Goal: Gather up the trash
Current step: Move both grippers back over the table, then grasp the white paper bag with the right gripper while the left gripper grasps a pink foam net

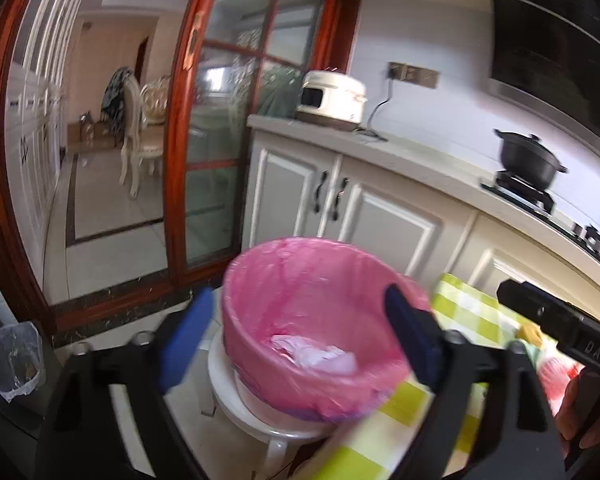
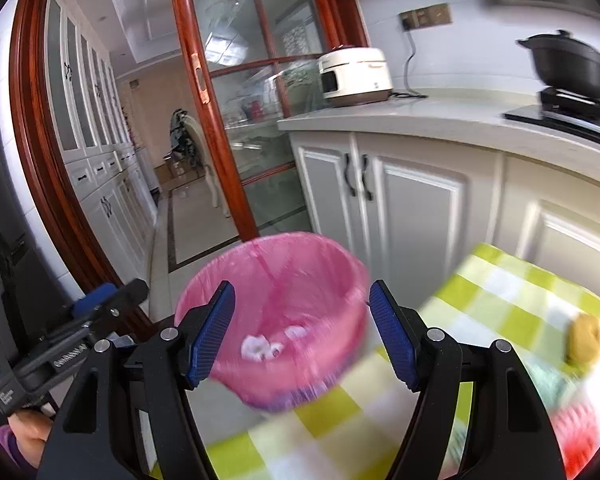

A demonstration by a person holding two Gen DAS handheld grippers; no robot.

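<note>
Pink-lined bin (image 1: 312,312) (tissues (image 1: 316,354) inside), jaws apart

Kitchen: white cabinets (image 2: 416,200) under pale countertop (image 2: 440,116); red-framed glass sliding door (image 2: 236,100); tiled floor (image 1: 100,240); white wall (image 1: 428,40); daylight.

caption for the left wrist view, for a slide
Open left gripper above a pink-lined trash bin on a white stool, crumpled white trash lying inside.
</note>
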